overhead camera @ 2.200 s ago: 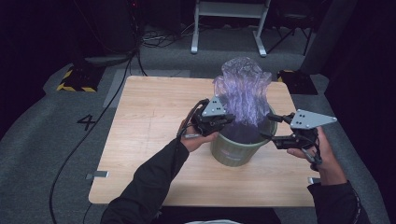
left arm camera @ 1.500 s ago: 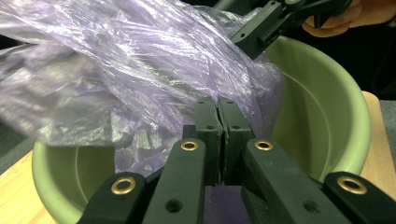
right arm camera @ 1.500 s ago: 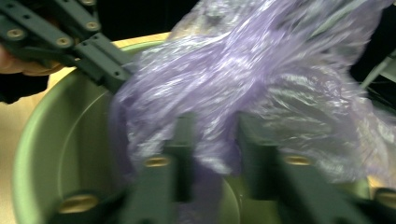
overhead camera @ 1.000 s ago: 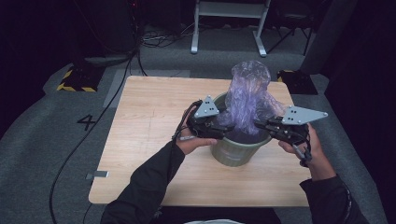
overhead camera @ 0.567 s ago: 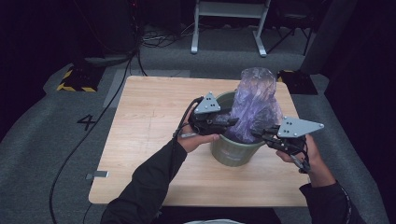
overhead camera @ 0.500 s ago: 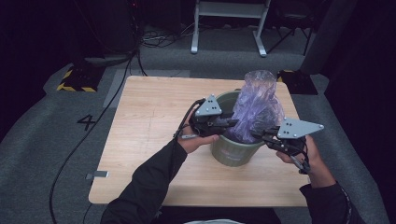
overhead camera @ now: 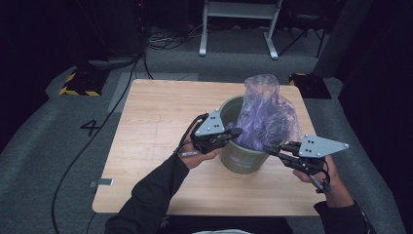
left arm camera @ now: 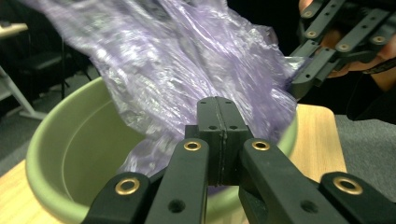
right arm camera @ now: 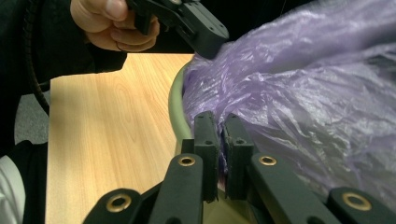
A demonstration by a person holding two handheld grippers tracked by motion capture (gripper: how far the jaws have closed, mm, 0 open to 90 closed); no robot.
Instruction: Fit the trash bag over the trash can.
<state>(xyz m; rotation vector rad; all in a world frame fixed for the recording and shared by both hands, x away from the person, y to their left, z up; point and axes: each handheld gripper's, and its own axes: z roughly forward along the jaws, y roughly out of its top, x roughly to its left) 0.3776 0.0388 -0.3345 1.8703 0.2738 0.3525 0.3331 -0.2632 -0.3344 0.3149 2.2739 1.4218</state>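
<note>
We reach in from the near edge with both forearms in dark sleeves. Our left hand (overhead camera: 197,155) holds the left gripper (overhead camera: 235,132) pointing right and slightly far, its grey plate facing up. Its jaws have just been closing and now meet pad to pad in the left gripper view, with thin purple film (left arm camera: 187,70) at their tips. Our right hand (overhead camera: 325,176) holds the right gripper (overhead camera: 269,147) pointing left, lower and nearer than the other. Its jaws stand almost together, a narrow slit between the pads, pinching the film's edge. The two gripper tips are near each other but apart.
</note>
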